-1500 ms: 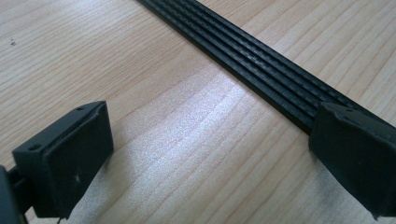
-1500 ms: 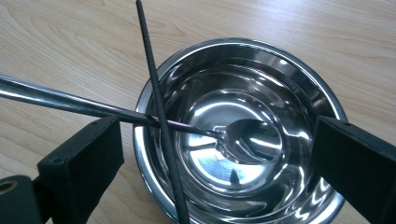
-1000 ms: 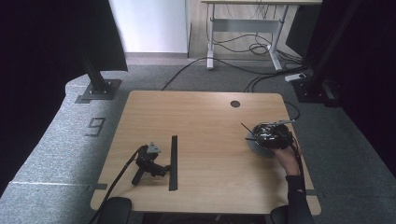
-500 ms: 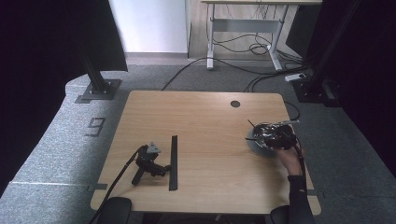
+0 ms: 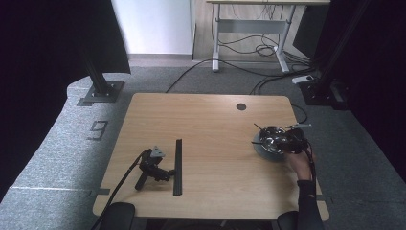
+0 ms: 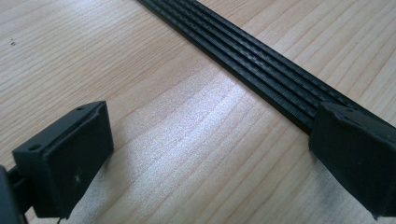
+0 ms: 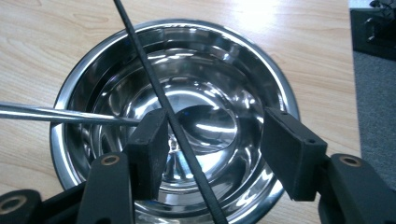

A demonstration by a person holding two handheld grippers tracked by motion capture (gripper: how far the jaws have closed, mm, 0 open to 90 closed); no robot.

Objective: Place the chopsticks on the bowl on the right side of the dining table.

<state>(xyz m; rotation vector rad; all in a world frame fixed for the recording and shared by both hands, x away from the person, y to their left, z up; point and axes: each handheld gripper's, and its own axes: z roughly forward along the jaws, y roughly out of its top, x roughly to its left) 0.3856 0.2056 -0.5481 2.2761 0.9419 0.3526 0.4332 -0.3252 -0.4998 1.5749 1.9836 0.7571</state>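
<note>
At the frame's right, a shiny silver steel bowl (image 7: 173,116) mirrors pale light; a black ribbed strip (image 5: 177,166) lies lower left on the light woodgrain desk (image 5: 206,120).

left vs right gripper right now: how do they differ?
The left gripper lies on the table beside the black strip, no hand on it; the right gripper is held by a hand over the steel bowl. Left jaws stand wide over bare wood; right jaws have just been closing, a thin black rod between them. Both have black jaws.
</note>
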